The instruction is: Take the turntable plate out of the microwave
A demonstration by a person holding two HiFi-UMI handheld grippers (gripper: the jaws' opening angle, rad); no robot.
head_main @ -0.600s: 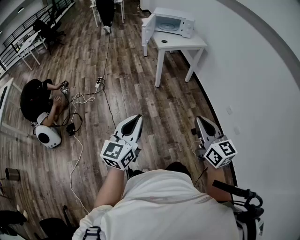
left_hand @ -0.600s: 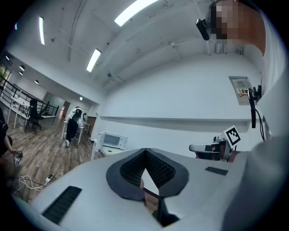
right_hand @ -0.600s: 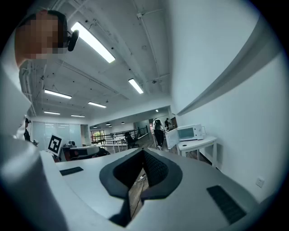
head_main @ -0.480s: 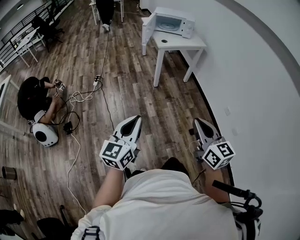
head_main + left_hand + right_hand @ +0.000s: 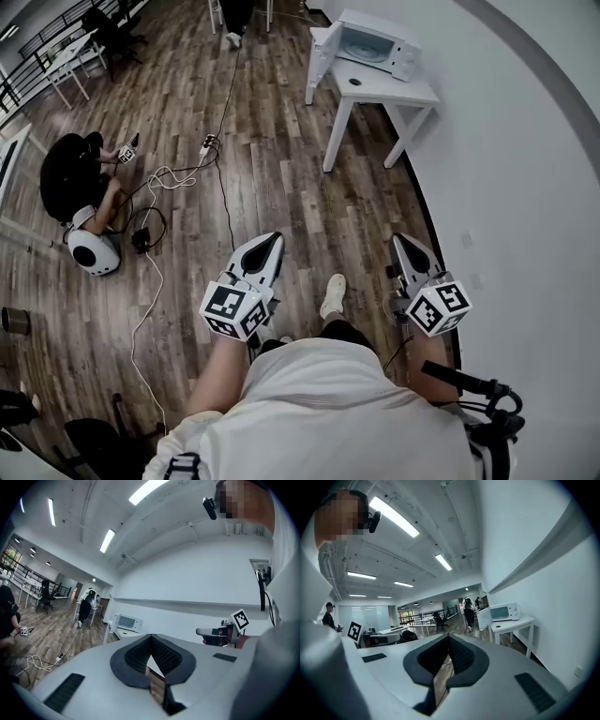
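Note:
A white microwave (image 5: 377,45) stands with its door (image 5: 321,51) swung open on a small white table (image 5: 405,92) far ahead by the right wall. It also shows in the left gripper view (image 5: 127,621) and in the right gripper view (image 5: 503,612). From here I cannot make out the turntable plate inside. My left gripper (image 5: 273,242) and my right gripper (image 5: 401,243) are held level at waist height, far short of the table. Both are shut with nothing between the jaws, as the left gripper (image 5: 151,638) and the right gripper (image 5: 449,639) show in their own views.
A small dark round thing (image 5: 354,82) lies on the table in front of the microwave. A person (image 5: 70,186) sits on the wooden floor at left, beside a white rounded device (image 5: 92,251) and loose cables (image 5: 161,187). Another person (image 5: 239,14) stands at the back. The white wall (image 5: 525,187) runs along the right.
The view has shifted forward and the microwave table looks a little nearer. A shoe has come forward between the grippers. Both grippers stay shut, in the same places in the view.

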